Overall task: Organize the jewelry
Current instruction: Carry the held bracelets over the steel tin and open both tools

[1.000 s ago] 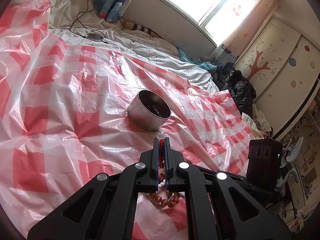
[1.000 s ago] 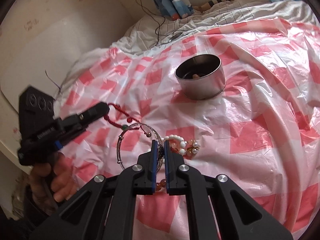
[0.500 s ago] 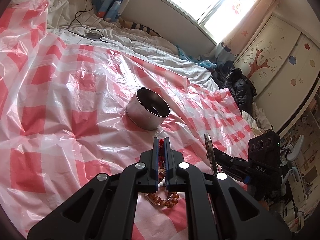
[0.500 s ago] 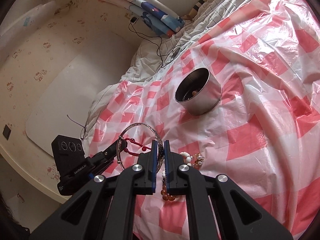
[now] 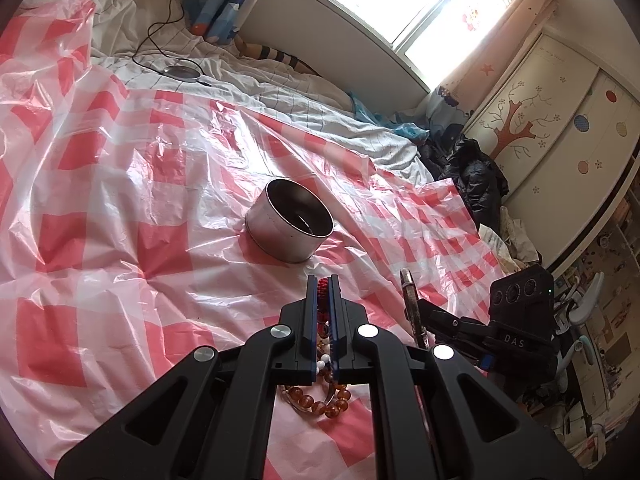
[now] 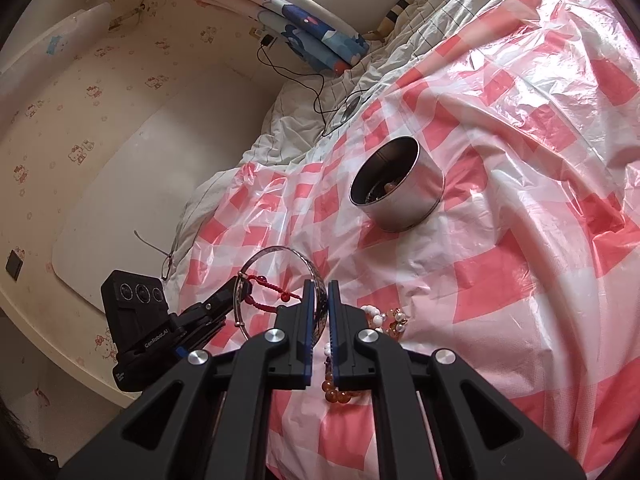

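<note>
Your left gripper (image 5: pixel 322 286) clamps the red cord bracelet (image 6: pixel 272 294); your right gripper (image 6: pixel 316 292) pinches the silver bangle (image 6: pixel 280 252), near the far tin (image 6: pixel 398 184). Cord threads through bangle; separating could snag both.

One metal tin (image 5: pixel 289 225), one silver bangle (image 6: pixel 280 280), one red cord bracelet (image 6: pixel 272 294), one amber bead bracelet (image 5: pixel 316 398)

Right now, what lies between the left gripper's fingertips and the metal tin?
Only bare checked plastic sheet; the left wrist view shows nothing else between the left gripper, shut on a red cord bracelet, and the metal tin.
</note>
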`<state>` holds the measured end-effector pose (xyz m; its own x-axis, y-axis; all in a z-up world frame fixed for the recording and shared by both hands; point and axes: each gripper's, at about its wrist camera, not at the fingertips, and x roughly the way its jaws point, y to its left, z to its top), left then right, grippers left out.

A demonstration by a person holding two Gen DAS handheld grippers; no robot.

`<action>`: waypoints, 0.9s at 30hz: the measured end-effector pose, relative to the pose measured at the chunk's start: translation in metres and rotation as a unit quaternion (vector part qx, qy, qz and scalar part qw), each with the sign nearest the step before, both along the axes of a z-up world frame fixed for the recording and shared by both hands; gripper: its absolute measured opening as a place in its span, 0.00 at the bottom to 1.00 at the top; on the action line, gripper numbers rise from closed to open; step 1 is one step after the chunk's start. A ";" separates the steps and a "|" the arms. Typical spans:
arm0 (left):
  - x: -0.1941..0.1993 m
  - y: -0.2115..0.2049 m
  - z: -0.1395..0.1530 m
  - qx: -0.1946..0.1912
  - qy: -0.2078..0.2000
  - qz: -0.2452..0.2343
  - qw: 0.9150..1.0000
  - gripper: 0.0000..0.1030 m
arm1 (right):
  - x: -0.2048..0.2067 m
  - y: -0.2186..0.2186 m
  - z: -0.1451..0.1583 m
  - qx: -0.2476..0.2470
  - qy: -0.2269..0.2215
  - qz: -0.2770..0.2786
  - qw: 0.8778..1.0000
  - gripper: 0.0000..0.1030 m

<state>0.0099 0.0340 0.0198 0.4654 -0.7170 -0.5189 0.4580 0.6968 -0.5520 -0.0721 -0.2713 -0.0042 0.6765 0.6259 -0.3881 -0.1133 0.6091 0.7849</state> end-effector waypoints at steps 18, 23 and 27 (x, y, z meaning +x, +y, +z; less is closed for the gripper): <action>0.079 -0.055 0.018 -0.018 -0.007 -0.005 1.000 0.04 | 0.045 -0.027 -0.001 0.003 0.002 -0.039 0.999 0.07; 0.120 -0.079 0.000 -0.002 0.015 0.000 1.000 0.04 | 0.064 -0.041 -0.001 0.002 0.003 -0.063 0.998 0.07; 0.144 -0.106 -0.026 0.093 0.043 -0.006 0.995 0.05 | 0.087 -0.049 -0.001 -0.014 0.008 -0.081 0.997 0.07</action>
